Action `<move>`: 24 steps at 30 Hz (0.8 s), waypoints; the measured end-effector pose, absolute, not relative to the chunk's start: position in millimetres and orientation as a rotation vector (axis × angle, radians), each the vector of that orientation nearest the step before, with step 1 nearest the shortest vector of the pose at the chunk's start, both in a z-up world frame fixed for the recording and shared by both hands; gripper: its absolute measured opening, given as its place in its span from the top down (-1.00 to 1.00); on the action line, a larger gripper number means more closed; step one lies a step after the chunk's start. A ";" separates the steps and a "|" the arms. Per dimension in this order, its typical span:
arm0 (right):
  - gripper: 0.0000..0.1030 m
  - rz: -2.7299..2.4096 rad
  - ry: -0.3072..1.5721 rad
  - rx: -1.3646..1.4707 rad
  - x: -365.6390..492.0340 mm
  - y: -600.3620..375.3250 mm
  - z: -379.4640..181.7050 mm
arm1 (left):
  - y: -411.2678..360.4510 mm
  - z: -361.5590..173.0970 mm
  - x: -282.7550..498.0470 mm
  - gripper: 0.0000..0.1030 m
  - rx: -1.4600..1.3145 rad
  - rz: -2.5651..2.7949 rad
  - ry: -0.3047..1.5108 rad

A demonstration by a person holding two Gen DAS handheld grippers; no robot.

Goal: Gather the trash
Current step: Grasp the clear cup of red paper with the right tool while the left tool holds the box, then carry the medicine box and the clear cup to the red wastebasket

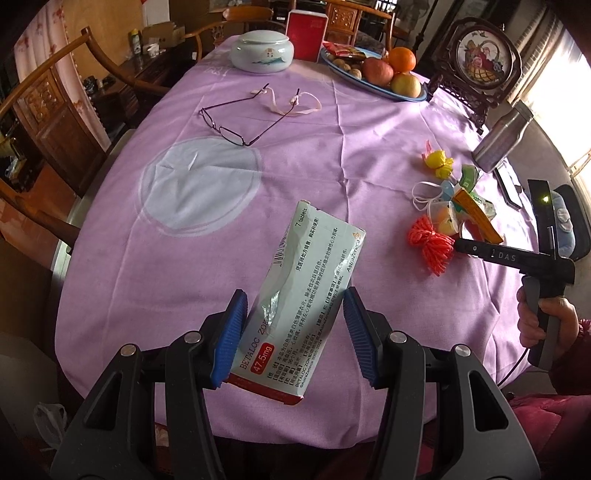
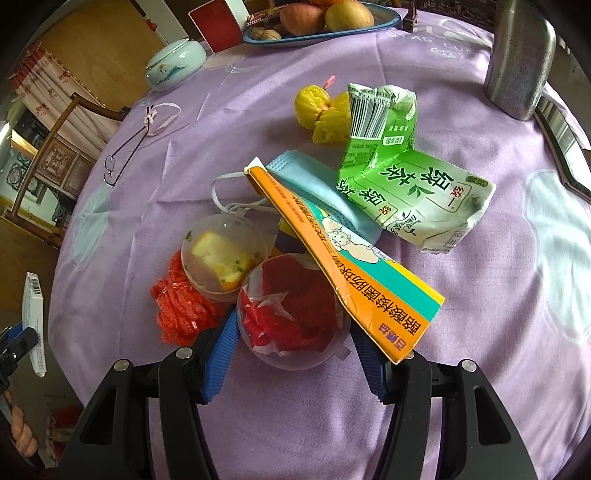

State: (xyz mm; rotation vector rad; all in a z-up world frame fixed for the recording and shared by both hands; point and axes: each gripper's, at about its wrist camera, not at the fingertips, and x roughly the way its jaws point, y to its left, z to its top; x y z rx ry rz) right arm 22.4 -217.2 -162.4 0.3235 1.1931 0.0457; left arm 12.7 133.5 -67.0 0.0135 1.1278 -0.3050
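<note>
My left gripper (image 1: 295,295) is shut on a white Betaloc medicine box (image 1: 306,258) and holds it tilted above the purple tablecloth (image 1: 184,266). At the table's right lies a trash pile. It holds an orange carton (image 2: 354,280), a crumpled green tea carton (image 2: 410,184), a blue face mask (image 2: 314,184), yellow net (image 2: 321,110), red net (image 2: 177,306) and a clear cup with yellow food (image 2: 221,258). My right gripper (image 2: 292,321) sits at the pile's near edge, its blue pads against both sides of a clear plastic cup (image 2: 291,295) with red wrapper inside. The orange carton leans on that cup.
Eyeglasses with a pink strap (image 1: 236,122) lie mid-table. At the far side stand a white ceramic jar (image 1: 262,50), a red box (image 1: 306,35) and a fruit plate (image 1: 410,99). A metal flask (image 2: 517,62) stands just behind the pile. Wooden chairs ring the table.
</note>
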 end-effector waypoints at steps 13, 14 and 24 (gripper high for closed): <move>-0.07 0.094 1.111 0.378 -16.8 -215.3 -129.0 | 113.9 -67.5 21.0 -0.04 0.035 -0.395 1.117; -0.07 0.093 1.100 0.381 -22.2 -215.3 -124.3 | 111.0 -67.7 21.7 -0.04 0.039 -0.405 1.116; -0.07 0.115 1.042 0.379 -49.6 -213.0 -95.4 | 92.7 -63.2 24.1 -0.04 0.047 -0.463 1.090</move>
